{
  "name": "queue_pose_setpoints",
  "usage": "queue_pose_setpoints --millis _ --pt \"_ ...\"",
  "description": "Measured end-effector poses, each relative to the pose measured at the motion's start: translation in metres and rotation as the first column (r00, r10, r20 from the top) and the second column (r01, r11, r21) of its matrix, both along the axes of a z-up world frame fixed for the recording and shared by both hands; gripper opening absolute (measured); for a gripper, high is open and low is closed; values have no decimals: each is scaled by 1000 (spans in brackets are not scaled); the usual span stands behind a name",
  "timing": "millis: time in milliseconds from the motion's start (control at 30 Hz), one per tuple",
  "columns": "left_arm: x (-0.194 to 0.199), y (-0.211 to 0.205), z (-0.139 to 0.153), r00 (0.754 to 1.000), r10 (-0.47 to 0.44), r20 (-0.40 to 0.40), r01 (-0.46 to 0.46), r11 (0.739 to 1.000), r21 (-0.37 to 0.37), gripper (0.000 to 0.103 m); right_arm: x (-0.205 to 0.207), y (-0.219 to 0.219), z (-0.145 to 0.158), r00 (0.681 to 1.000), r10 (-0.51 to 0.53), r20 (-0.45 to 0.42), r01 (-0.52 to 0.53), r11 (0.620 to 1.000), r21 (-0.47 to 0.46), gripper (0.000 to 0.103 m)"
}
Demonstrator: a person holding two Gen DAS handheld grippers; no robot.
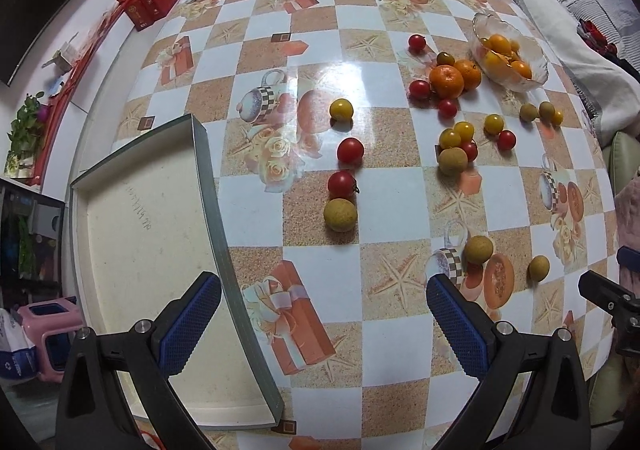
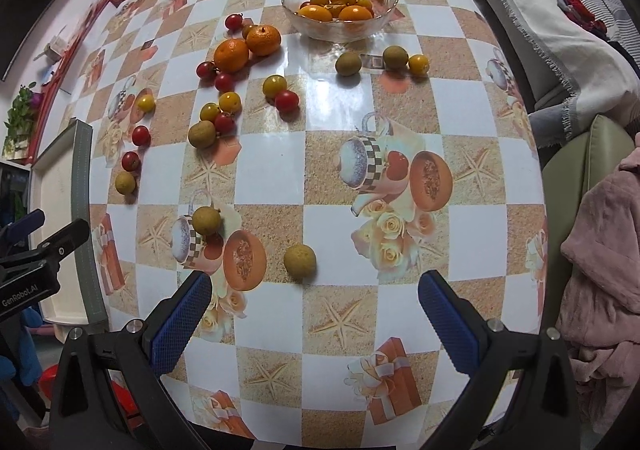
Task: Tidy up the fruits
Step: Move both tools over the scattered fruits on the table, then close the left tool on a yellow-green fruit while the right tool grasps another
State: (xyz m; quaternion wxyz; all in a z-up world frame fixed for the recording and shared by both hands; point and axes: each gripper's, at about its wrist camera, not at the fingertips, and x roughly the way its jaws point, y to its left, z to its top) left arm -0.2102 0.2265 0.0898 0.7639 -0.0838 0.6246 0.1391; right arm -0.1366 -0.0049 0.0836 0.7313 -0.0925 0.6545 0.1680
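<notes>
Fruits [image 2: 224, 90] lie scattered between glass bowl [image 2: 340, 30] and box lid [image 1: 140, 250].

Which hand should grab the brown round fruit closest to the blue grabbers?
Right, probably. That brown fruit lies just ahead of the open right gripper; the left gripper sits farther away, beside the tray.

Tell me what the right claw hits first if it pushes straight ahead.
Most likely the brownish longan, which lies on the table just ahead of the open right claw, slightly left of its centre line. Depth is hard to judge.
</notes>
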Motion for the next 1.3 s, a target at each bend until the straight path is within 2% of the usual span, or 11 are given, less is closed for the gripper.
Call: queue_pose_setpoints --millis 633,967,1300 --pt "5 2 -8 1000 4 -13 -5 1000 -31 103 -2 4 -6 1000 -3 -10 3 1000 -13 103" --pt "4 -1 -10 1000 -1 -15 1 1000 -26 103 -4 3 -8 1000 -5 -14 5 1000 -14 103" --pt "8 0 -23 1000 -20 -18 20 1000 -13 103 -9 0 -23 999 -10 -33 10 1000 -27 103"
